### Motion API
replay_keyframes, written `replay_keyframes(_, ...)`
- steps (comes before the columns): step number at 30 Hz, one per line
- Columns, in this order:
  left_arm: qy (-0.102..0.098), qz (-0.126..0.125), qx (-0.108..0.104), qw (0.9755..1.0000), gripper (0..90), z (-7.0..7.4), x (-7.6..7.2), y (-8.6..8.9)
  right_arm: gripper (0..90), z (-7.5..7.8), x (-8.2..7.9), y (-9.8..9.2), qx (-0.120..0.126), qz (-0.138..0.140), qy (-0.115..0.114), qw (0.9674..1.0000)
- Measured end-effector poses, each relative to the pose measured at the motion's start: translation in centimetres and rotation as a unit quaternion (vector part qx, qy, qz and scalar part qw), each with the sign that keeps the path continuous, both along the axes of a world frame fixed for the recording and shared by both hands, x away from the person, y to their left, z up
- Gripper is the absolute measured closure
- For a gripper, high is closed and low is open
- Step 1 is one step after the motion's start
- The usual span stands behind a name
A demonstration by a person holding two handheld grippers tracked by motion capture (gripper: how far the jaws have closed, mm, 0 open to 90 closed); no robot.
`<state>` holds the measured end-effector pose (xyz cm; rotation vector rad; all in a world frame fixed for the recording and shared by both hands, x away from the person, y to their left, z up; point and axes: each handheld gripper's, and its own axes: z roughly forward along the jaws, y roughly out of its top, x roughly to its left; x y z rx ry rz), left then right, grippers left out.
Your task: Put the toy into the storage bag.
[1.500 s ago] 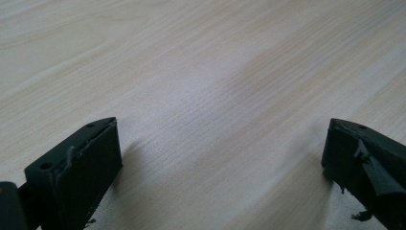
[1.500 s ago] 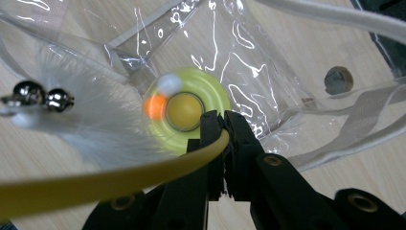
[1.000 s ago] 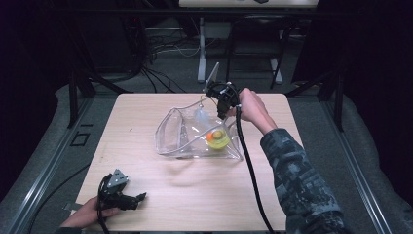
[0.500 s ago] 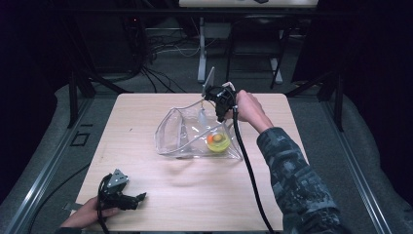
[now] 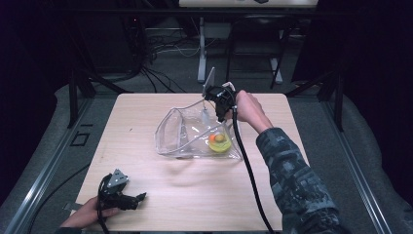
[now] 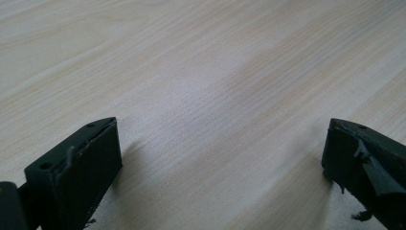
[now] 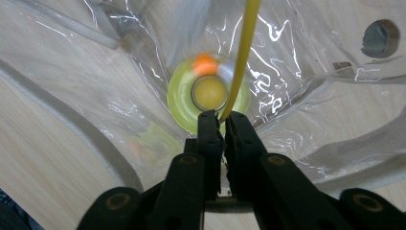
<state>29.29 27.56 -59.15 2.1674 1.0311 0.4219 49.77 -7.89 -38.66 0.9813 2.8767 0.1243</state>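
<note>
A clear plastic bag (image 5: 180, 131) lies at the middle of the wooden table (image 5: 146, 107), its mouth toward the left. Inside it rests a yellow-green disc (image 5: 219, 143) with an orange bit on it. My right gripper (image 5: 218, 114) hangs over the bag's far right corner, pointing down. In the right gripper view the jaws (image 7: 223, 117) are shut on a thin yellow strip (image 7: 242, 52) at the bag's edge, straight above the disc (image 7: 209, 93). My left gripper (image 5: 140, 197) rests at the table's front left, open (image 6: 222, 143) over bare wood.
The right gripper's black cable (image 5: 248, 170) trails across the table's front right. A dark round spot (image 7: 380, 37) shows through the plastic. Metal rails (image 5: 44, 165) run along the table's left side, with cables on the floor beyond.
My right gripper has shifted slightly left and lower with the bag's edge, and the bag has changed shape a little. The left gripper has not moved.
</note>
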Motion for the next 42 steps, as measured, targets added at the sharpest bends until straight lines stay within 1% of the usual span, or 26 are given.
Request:
replay_keyframes(2, 0.0, 0.0, 0.0, 1.0, 0.0, 0.0, 0.0, 0.0, 79.3, 0.5, -0.2, -0.1, 0.007, 0.0, -0.009, 0.9999)
replay_keyframes(4, 0.0, 0.0, 0.0, 1.0, 0.0, 0.0, 0.0, 0.0, 71.2, 1.1, -0.3, -0.1, 0.015, -0.001, -0.016, 0.9998)
replay_keyframes(5, 0.0, 0.0, 0.0, 1.0, 0.0, 0.0, 0.0, 0.0, 69.7, 1.4, -0.4, -0.2, 0.02, -0.001, -0.021, 0.9996)
replay_keyframes(6, 0.0, 0.0, 0.0, 1.0, 0.0, 0.0, 0.0, 0.0, 65.6, 1.9, -0.6, -0.3, 0.03, 0.001, -0.033, 0.999)
replay_keyframes(7, -0.002, 0.001, -0.001, 1.0, 0.0, 0.0, 0.0, 0.0, 61.1, 2.2, -0.6, -0.4, 0.033, 0.002, -0.039, 0.9987)
replay_keyframes(9, 0.0, 0.0, 0.0, 1.0, 0.0, 0.0, 0.0, 0.0, 56.3, 3.2, -0.9, -0.6, 0.046, 0.001, -0.046, 0.9979)
replay_keyframes(10, 0.0, 0.0, 0.0, 1.0, 0.0, 0.0, 0.0, 0.0, 51.8, 3.6, -1.1, -0.7, 0.056, 0.0, -0.055, 0.9969)
replay_keyframes(12, 0.0, 0.0, 0.001, 1.0, 0.0, 0.0, 0.0, 0.0, 42.6, 4.8, -1.5, -1.0, 0.067, -0.005, -0.072, 0.9951)
replay_keyframes(14, 0.0, 0.0, 0.0, 1.0, 0.0, 0.0, 0.0, 0.0, 34.3, 5.6, -2.0, -1.4, 0.078, -0.006, -0.081, 0.9937)
replay_keyframes(15, 0.0, 0.0, 0.0, 1.0, 0.0, 0.0, 0.0, 0.0, 29.9, 6.1, -2.3, -1.6, 0.086, -0.009, -0.092, 0.992)
replay_keyframes(17, 0.0, 0.0, 0.0, 1.0, 0.0, 0.0, 0.0, 0.0, 25.8, 6.7, -2.8, -1.9, 0.089, -0.009, -0.093, 0.9917)
replay_keyframes(19, 0.0, 0.0, 0.0, 1.0, 0.0, 0.0, 0.0, 0.0, 21.7, 7.3, -3.4, -2.4, 0.101, -0.009, -0.105, 0.9894)
replay_keyframes(20, 0.0, 0.0, 0.001, 1.0, 0.0, 0.0, 0.0, 0.0, 19.9, 7.6, -3.7, -2.6, 0.103, -0.009, -0.104, 0.9891)
replay_keyframes(22, 0.0, 0.0, 0.0, 1.0, 0.0, 0.0, 0.0, 0.0, 16.0, 8.0, -4.5, -3.1, 0.115, -0.009, -0.109, 0.9873)
replay_keyframes(24, 0.0, 0.0, 0.0, 1.0, 0.0, 0.0, 0.0, 0.0, 14.5, 8.4, -5.4, -3.7, 0.124, -0.006, -0.116, 0.9855)
replay_keyframes(26, 0.0, 0.0, 0.0, 1.0, 0.0, 0.0, 0.0, 0.0, 14.8, 8.4, -6.2, -4.2, 0.135, -0.003, -0.123, 0.9832)
replay_keyframes(27, 0.0, 0.0, 0.0, 1.0, 0.0, 0.0, 0.0, 0.0, 14.6, 8.4, -6.4, -4.3, 0.134, 0.0, -0.125, 0.9831)
replay_keyframes(28, 0.0, 0.0, 0.0, 1.0, 0.0, 0.0, 0.0, 0.0, 14.3, 8.3, -6.8, -4.5, 0.143, -0.001, -0.129, 0.9813)
replay_keyframes(29, 0.0, 0.0, 0.0, 1.0, 0.0, 0.0, 0.0, 0.0, 14.3, 8.3, -6.8, -4.5, 0.143, -0.001, -0.129, 0.9813)
replay_keyframes(30, 0.0, 0.0, 0.001, 1.0, 0.0, 0.0, 0.0, 0.0, 13.8, 8.2, -7.2, -4.8, 0.144, 0.0, -0.132, 0.9808)
replay_keyframes(32, 0.0, 0.0, 0.0, 1.0, 0.0, 0.0, 0.0, 0.0, 9.4, 7.9, -8.0, -5.5, 0.145, 0.004, -0.133, 0.9804)
replay_keyframes(34, 0.0, 0.0, 0.0, 1.0, 0.0, 0.0, 0.0, 0.0, 8.6, 7.6, -8.7, -6.1, 0.151, 0.007, -0.137, 0.979)
replay_keyframes(37, 0.0, 0.0, 0.0, 1.0, 0.0, 0.0, 0.0, 0.0, 5.4, 7.1, -9.8, -7.1, 0.159, 0.005, -0.143, 0.9768)
replay_keyframes(39, 0.0, 0.0, 0.001, 1.0, 0.0, 0.0, 0.0, 0.0, 2.9, 6.7, -10.4, -7.8, 0.164, -0.002, -0.149, 0.9752)
replay_keyframes(42, 0.0, 0.0, 0.0, 1.0, 0.0, 0.0, 0.0, 0.0, 0.0, 5.7, -11.0, -9.1, 0.167, -0.013, -0.152, 0.9741)
